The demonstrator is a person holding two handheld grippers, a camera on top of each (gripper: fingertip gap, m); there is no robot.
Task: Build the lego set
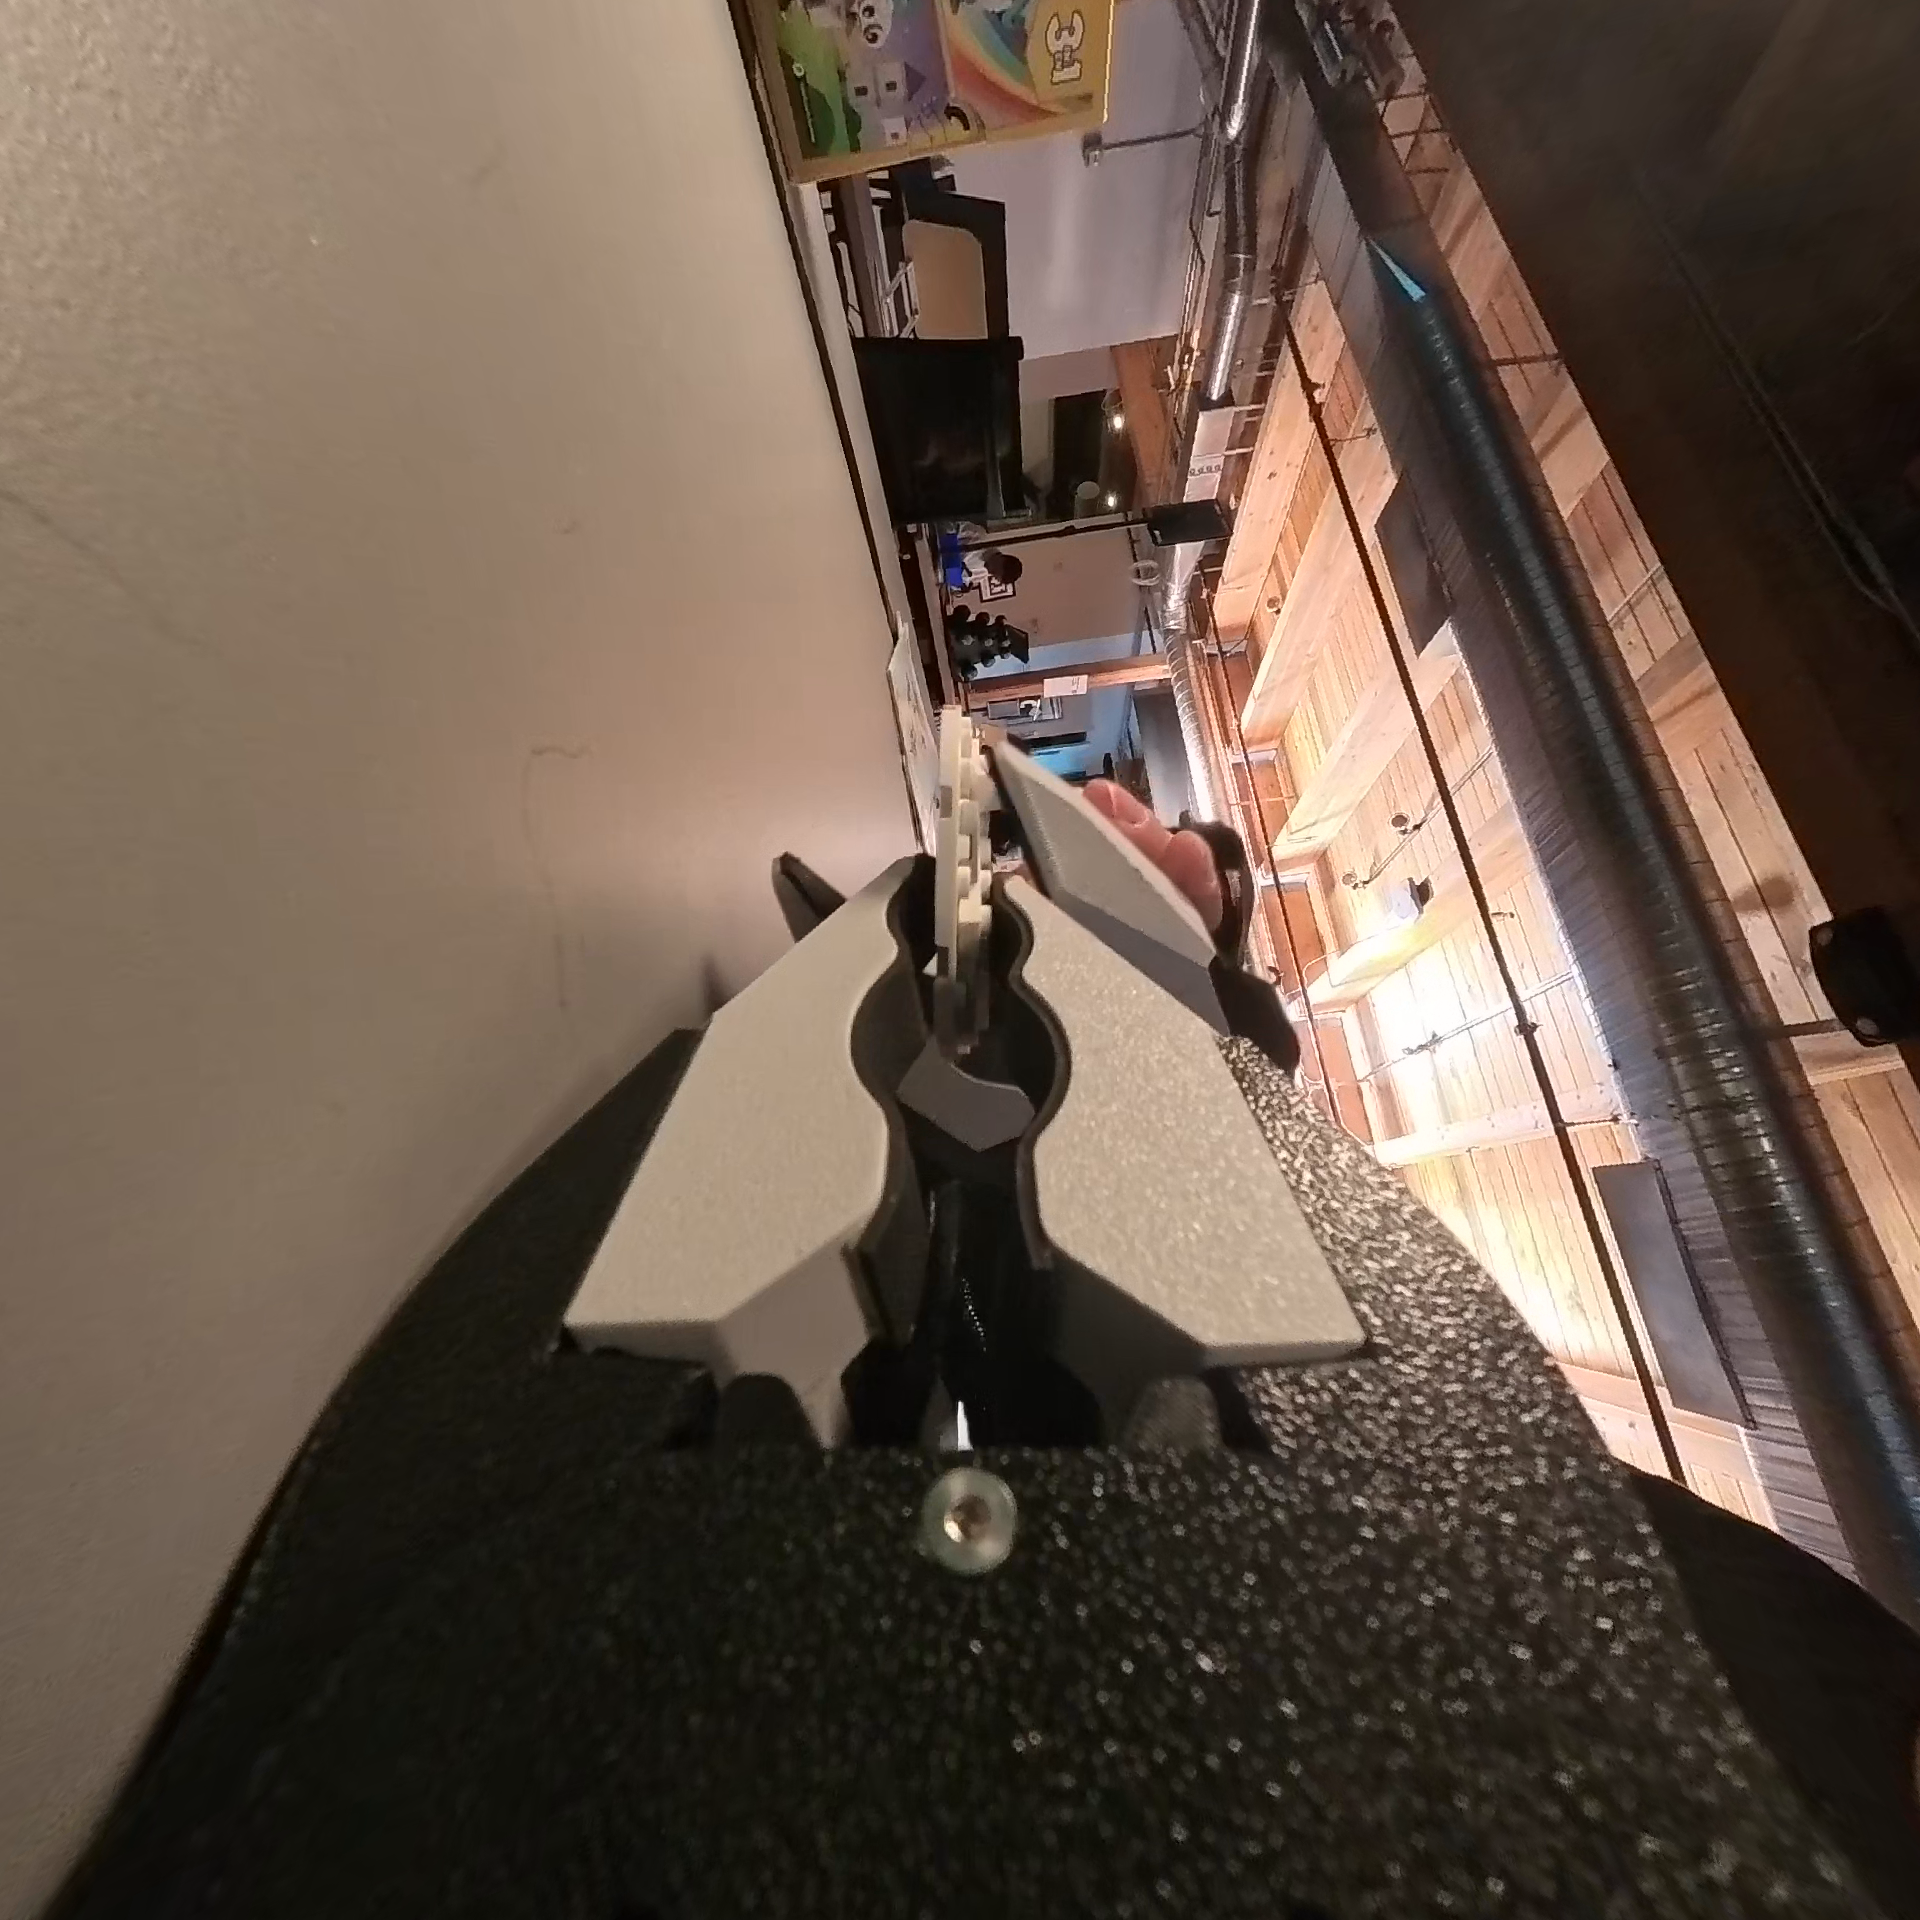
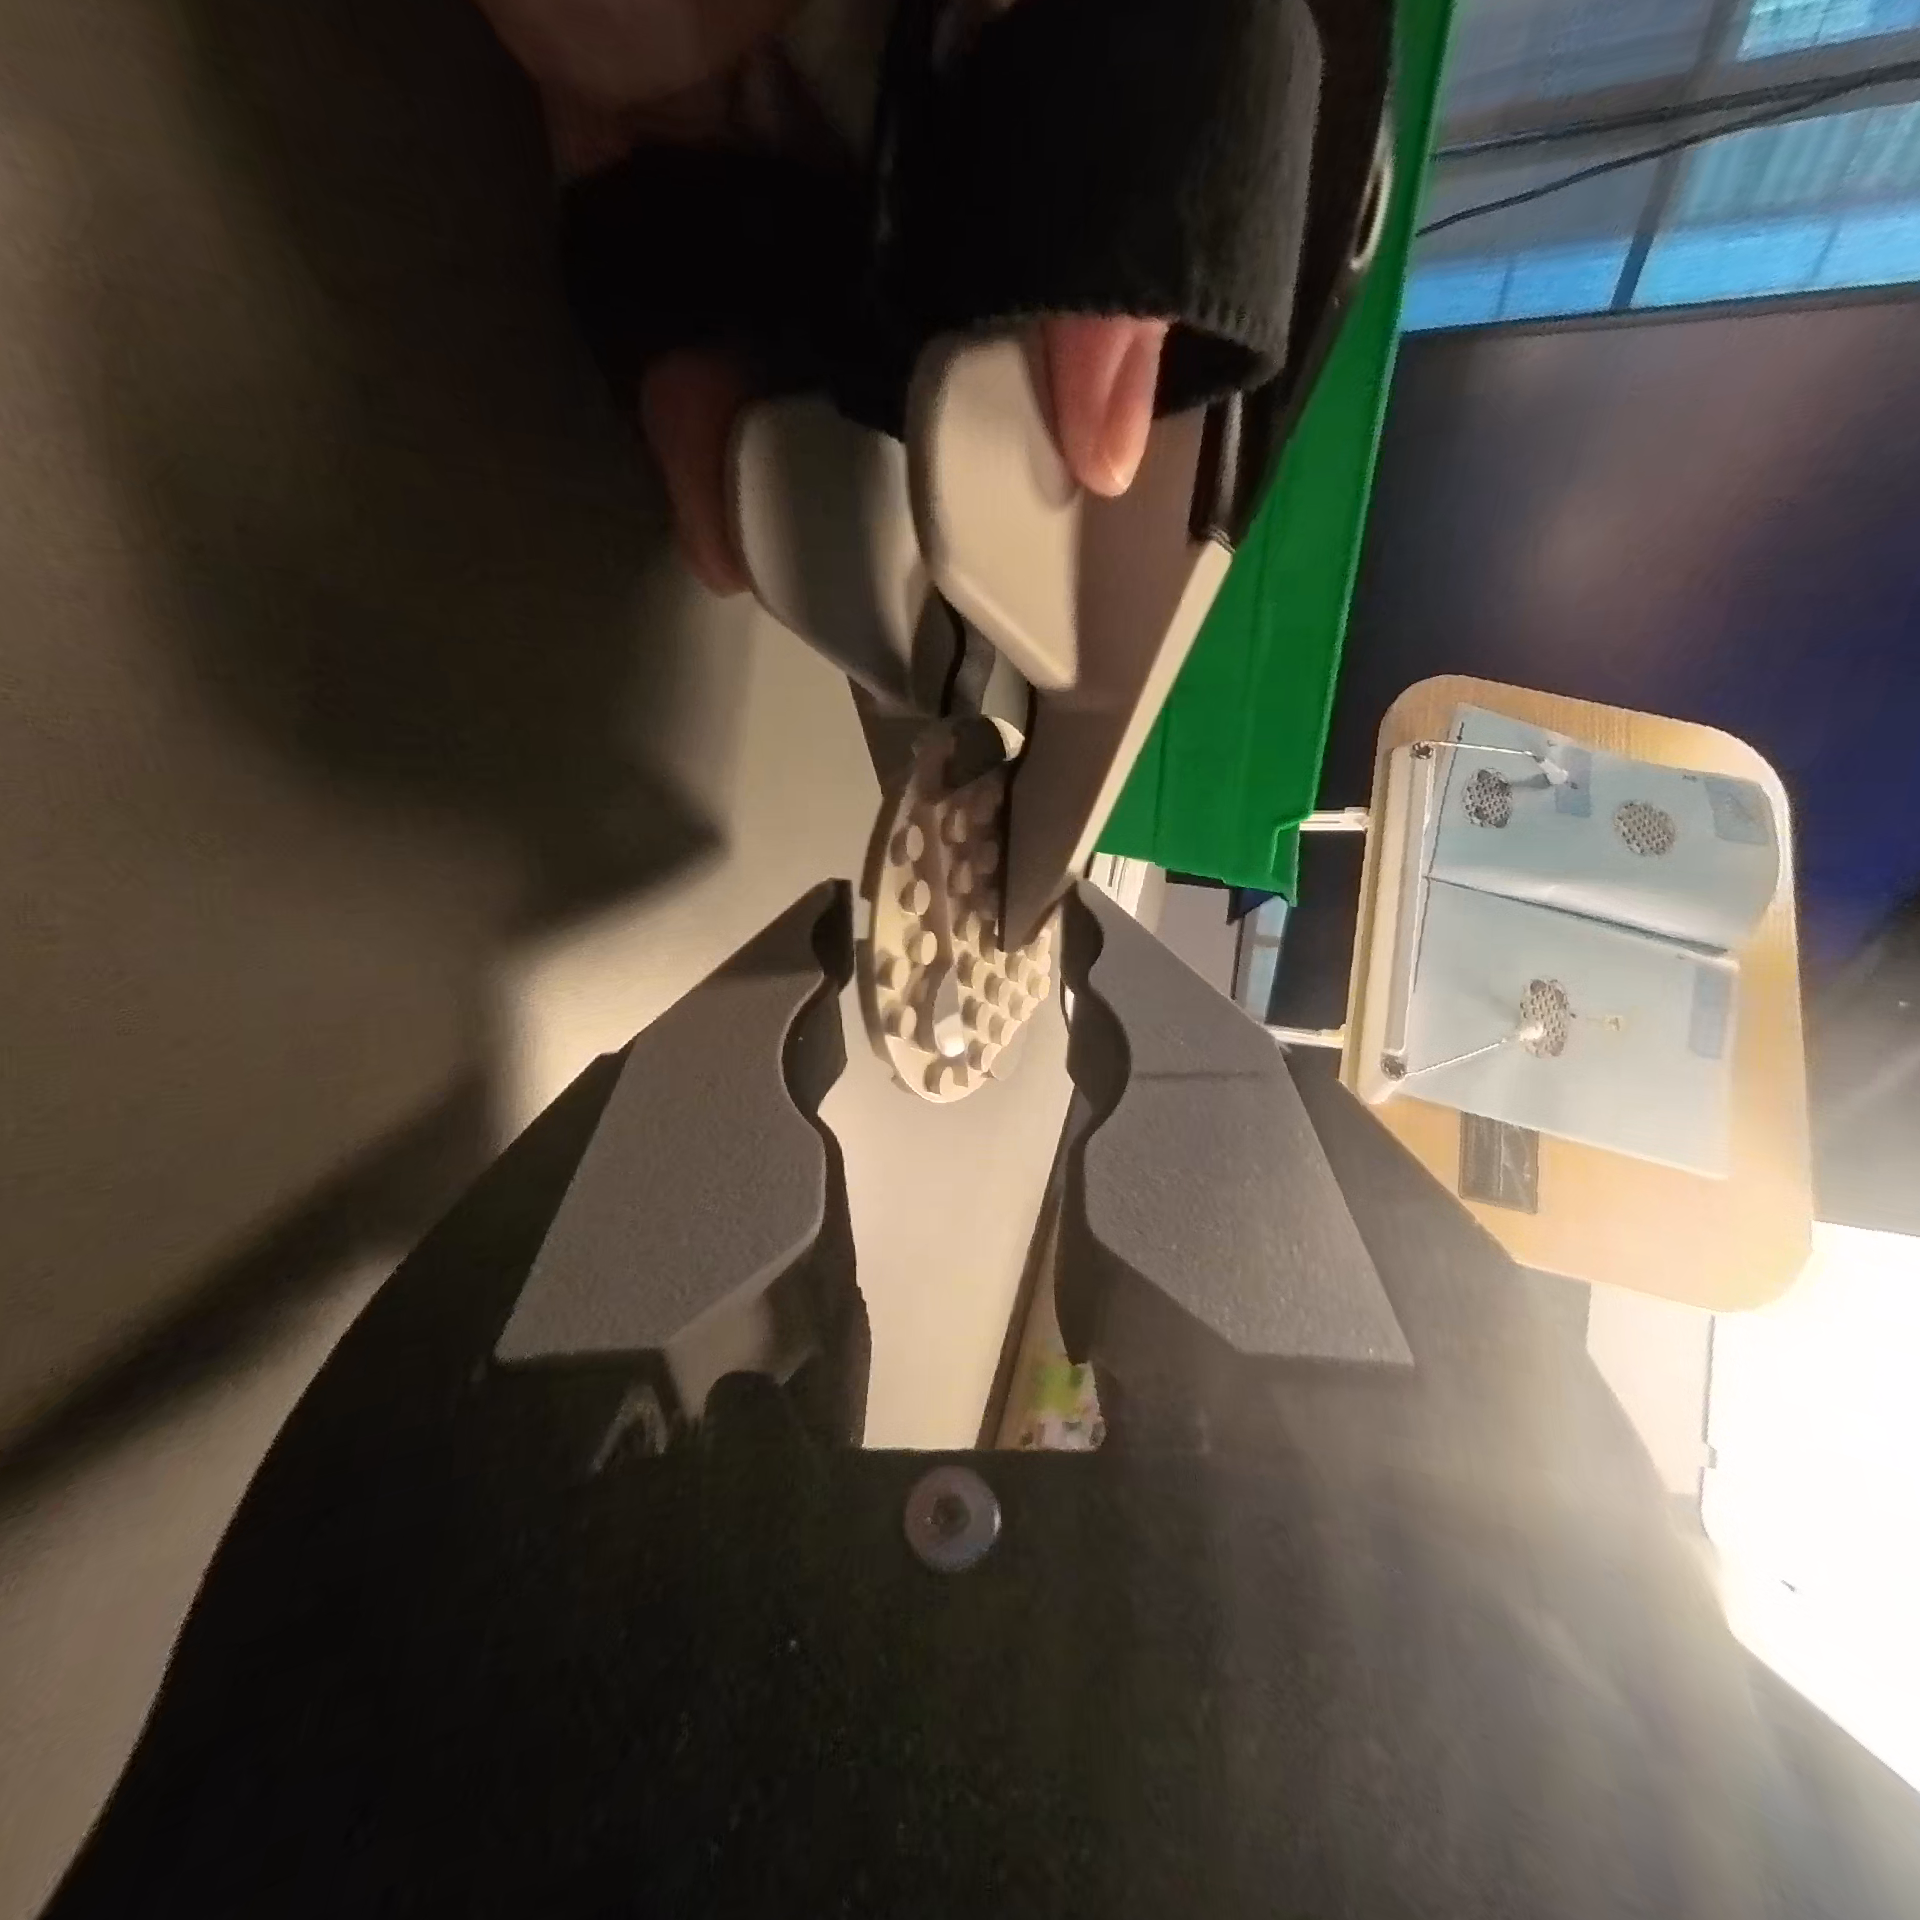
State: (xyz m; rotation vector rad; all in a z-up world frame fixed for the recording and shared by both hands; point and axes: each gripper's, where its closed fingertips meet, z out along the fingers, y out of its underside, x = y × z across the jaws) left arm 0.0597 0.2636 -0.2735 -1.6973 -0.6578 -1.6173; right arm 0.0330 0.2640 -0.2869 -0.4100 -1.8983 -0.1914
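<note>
Landmark: the round studded plate [image 2: 961, 956], cream-coloured, held in the air and seen edge-on in my left wrist view [image 1: 961, 883].
Left gripper [image 1: 961, 914]: my jaws are clamped together on the plate's rim, which sits between the fingertips.
Right gripper [image 2: 961, 925]: my jaws stand apart, one on each side of the plate; whether either touches it I cannot tell.
Small piece [image 2: 1003, 732]: a white part at the plate's far edge, beside my left gripper's tips; its exact seat is unclear.
Instruction booklet [image 2: 1579, 935]: open on a wooden stand, well beyond the plate.
Step in hand: I judge I am steadying the plate while a part is fitted to its studs.
Next move: probably closing my right jaws, squarely, so that the plate does not twist out of my left grip.
</note>
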